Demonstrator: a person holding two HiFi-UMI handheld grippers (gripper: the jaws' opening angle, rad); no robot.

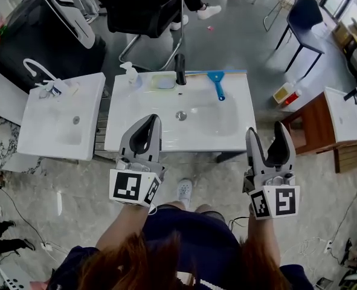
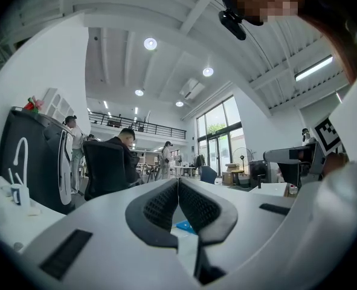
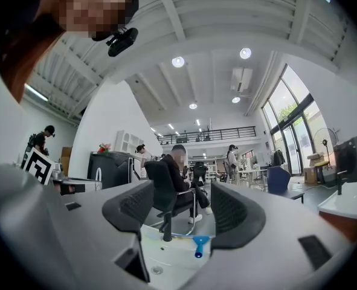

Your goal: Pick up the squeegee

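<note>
On the back ledge of the white sink [image 1: 238, 139], just right of the black faucet [image 1: 180, 69], the blue squeegee [image 1: 216, 83] is lying flat, its blade toward the far edge and its handle pointing back toward the person. Both tools are hovering at the near rim, well apart from it. The right gripper [image 1: 266, 130] is holding its jaws wide with nothing between them, and its own view is framing the squeegee in that gap, far off. The left gripper [image 1: 151, 119] is showing its pads pressed together at the tips, empty.

The reach looks like the step in hand, and the right gripper seems the better placed for it. It is probably worth going forward over the basin, then coming down with one jaw on each side of the handle — across its narrow width, near the middle. Since the handle is lying low on a glossy ledge, the tips will likely need to be almost touching the surface before closing, or they may nudge it away.
</note>
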